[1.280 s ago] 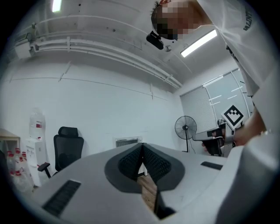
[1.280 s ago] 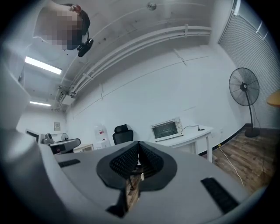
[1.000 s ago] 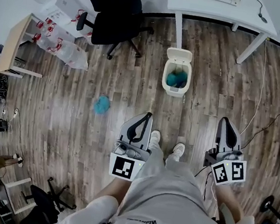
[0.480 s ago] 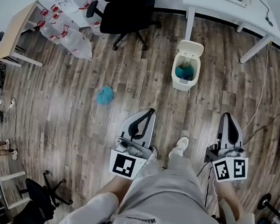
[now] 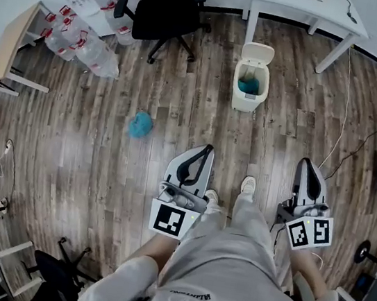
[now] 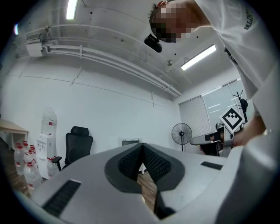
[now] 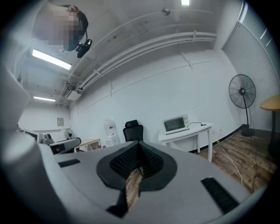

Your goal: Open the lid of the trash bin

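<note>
1. Wooden floor [image 5: 103,155] filled the head view. A white desk [image 5: 301,5] stood at the far wall, with a black office chair [image 5: 165,2] to its left.
2. Trash bin [image 5: 244,103] stood on the floor just before the desk, well ahead of both claws. Its lid [image 5: 257,52] was tipped up and blue contents [image 5: 250,85] showed.
3. Left claw [image 5: 207,148]: jaws pressed together, empty, touching nothing.
4. Right claw [image 5: 305,162]: likewise closed and empty.
5. A blue wad [image 5: 140,124] lay on the floor, left of the bin.

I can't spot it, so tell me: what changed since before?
Only the person shifted: the trash bin and blue object sit slightly higher in the head view. Nothing grabbed or released. Left gripper and right gripper stay shut and empty, lid open.
</note>
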The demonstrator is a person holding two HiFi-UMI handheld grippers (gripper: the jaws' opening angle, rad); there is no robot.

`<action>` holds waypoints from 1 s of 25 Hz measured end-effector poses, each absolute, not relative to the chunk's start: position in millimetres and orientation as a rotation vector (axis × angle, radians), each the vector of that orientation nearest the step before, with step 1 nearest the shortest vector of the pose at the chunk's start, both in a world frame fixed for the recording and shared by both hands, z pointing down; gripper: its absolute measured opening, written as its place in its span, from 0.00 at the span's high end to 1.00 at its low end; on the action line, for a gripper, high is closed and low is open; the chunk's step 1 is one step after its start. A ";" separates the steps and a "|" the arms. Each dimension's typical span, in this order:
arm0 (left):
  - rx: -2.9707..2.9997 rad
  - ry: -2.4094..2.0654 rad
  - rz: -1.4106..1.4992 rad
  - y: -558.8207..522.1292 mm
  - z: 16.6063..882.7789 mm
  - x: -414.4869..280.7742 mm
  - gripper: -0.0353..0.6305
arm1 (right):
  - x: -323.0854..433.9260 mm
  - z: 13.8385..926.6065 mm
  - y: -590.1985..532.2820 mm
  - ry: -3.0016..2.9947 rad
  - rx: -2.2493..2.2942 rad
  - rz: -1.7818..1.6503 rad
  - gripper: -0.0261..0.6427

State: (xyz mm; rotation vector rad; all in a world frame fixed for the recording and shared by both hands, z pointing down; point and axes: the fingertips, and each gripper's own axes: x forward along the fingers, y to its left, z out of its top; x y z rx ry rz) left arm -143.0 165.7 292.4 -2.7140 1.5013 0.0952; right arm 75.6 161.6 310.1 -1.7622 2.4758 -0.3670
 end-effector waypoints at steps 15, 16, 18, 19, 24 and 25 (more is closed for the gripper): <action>-2.755 1.489 0.086 196.6 302.7 -130.5 0.95 | 90.4 309.3 198.4 2.497 -1.789 -0.352 0.94; -2.757 1.494 0.087 198.5 302.4 -127.2 0.95 | 95.8 308.3 200.5 2.495 -1.795 -0.351 0.94; -2.764 1.505 0.092 200.9 301.3 -121.7 0.95 | 108.8 304.4 204.4 2.489 -1.817 -0.339 0.94; -2.759 1.513 0.102 201.7 299.7 -119.9 0.95 | 116.0 301.7 206.6 2.488 -1.827 -0.330 0.94; -2.707 1.539 0.133 214.4 286.5 -104.8 0.95 | 153.1 290.9 224.3 2.492 -1.834 -0.298 0.94; -2.702 1.538 0.139 218.6 283.6 -100.6 0.95 | 159.4 290.5 228.5 2.488 -1.831 -0.298 0.94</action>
